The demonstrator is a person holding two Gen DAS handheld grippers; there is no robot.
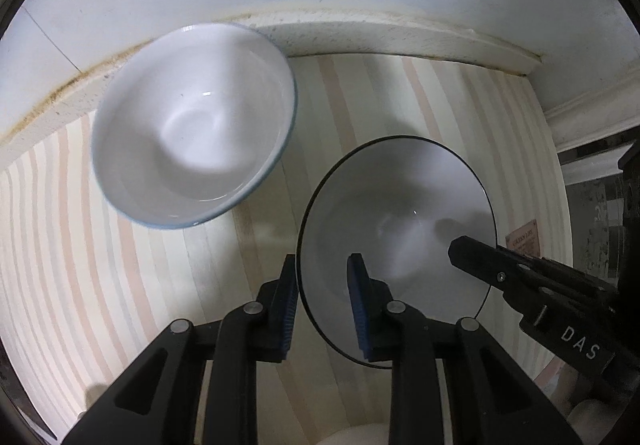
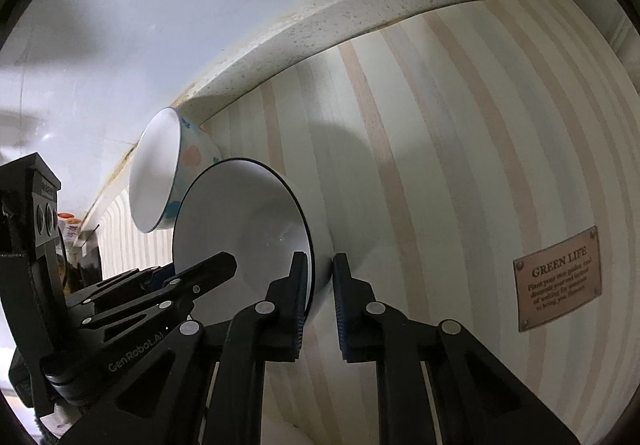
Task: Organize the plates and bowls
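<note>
Grippers come first: the left gripper (image 1: pixel 323 301) has its blue-padded fingers astride the near rim of a shallow white bowl with a thin black edge (image 1: pixel 404 205), one finger outside and one inside, the jaws spread with a gap on both sides, so nothing is pinched yet; the right gripper (image 2: pixel 320 299) straddles the opposite rim of that bowl, its pads lying very near the wall, though whether they actually press it cannot be told. The bowl rests on a striped pastel cloth (image 1: pixel 360 101). Just beyond, near the speckled cream ledge (image 1: pixel 360 33) at the wall, stands a deeper white bowl with a blue rim and coloured dots outside (image 1: pixel 192 125). Judged step: taking hold for stacking. Next, the jaws must close firmly, then lift level and nest it
</note>
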